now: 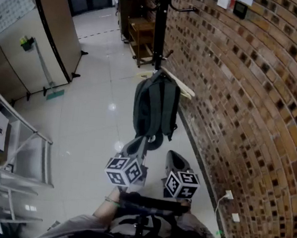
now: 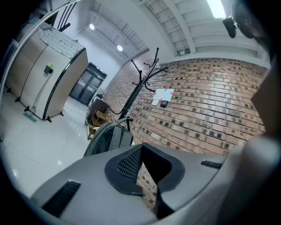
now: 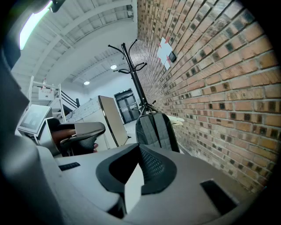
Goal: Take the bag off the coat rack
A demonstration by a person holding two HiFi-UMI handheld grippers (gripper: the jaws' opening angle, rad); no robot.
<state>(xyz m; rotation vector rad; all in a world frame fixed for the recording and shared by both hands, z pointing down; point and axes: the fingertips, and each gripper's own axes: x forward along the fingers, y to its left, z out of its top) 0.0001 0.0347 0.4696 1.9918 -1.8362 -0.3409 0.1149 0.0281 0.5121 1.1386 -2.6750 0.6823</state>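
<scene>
A dark grey-green backpack (image 1: pixel 155 107) hangs from the black coat rack (image 1: pixel 160 26) close to the brick wall. Both grippers are held below it, side by side, pointing at its lower end and apart from it. My left gripper (image 1: pixel 138 141) is shut with nothing in it, its tip just under the bag's bottom. My right gripper (image 1: pixel 174 157) is also shut and empty, a little further right. In the left gripper view the backpack (image 2: pixel 107 138) shows past the closed jaws, under the rack (image 2: pixel 139 88). In the right gripper view the backpack (image 3: pixel 156 129) hangs straight ahead.
A curved brick wall (image 1: pixel 257 101) runs along the right, with a socket and white cable (image 1: pixel 224 200) low down. Wooden furniture (image 1: pixel 142 35) stands behind the rack. Beige partition panels (image 1: pixel 45 40) and a metal shelf frame (image 1: pixel 23 144) are to the left.
</scene>
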